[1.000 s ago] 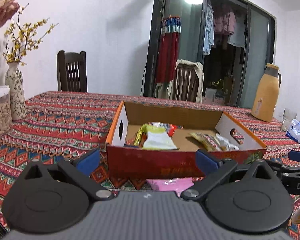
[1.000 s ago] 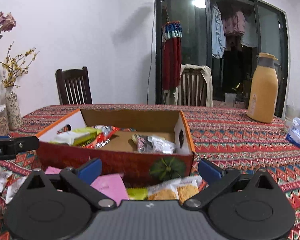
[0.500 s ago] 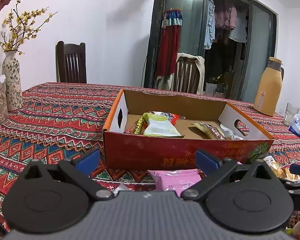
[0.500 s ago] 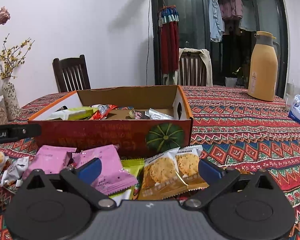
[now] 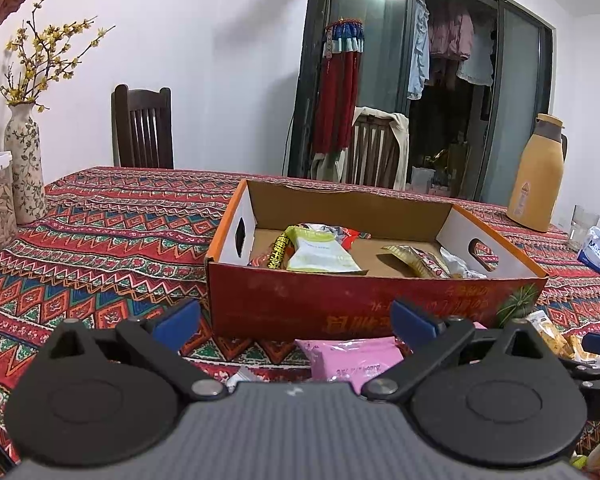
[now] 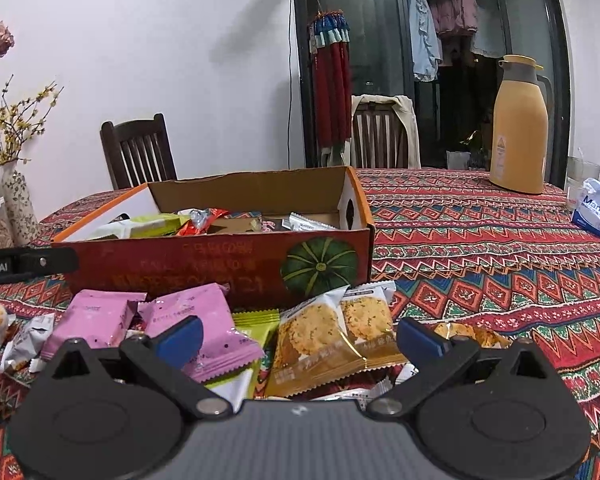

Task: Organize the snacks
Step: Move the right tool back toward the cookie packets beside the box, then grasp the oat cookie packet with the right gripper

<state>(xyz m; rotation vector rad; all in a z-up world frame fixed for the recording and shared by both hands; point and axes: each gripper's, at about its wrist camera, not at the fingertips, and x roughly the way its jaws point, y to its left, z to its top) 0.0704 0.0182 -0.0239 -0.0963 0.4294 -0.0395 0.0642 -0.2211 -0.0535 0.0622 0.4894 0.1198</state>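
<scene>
The right gripper [image 6: 298, 334], wide and empty, has dropped toward the biscuit packets [image 6: 332, 338]; pickup comes next.

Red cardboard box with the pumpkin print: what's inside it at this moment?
The red cardboard box holds a pale green snack packet, a yellow-and-black wrapper, a gold-striped packet and a white one. Its near wall hides whatever lies along the front floor.

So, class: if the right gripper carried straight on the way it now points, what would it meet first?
Most likely the cookie packet lying between the open fingers of the right gripper, and beyond it the red front wall of the cardboard box. Depth is hard to judge here.
</scene>
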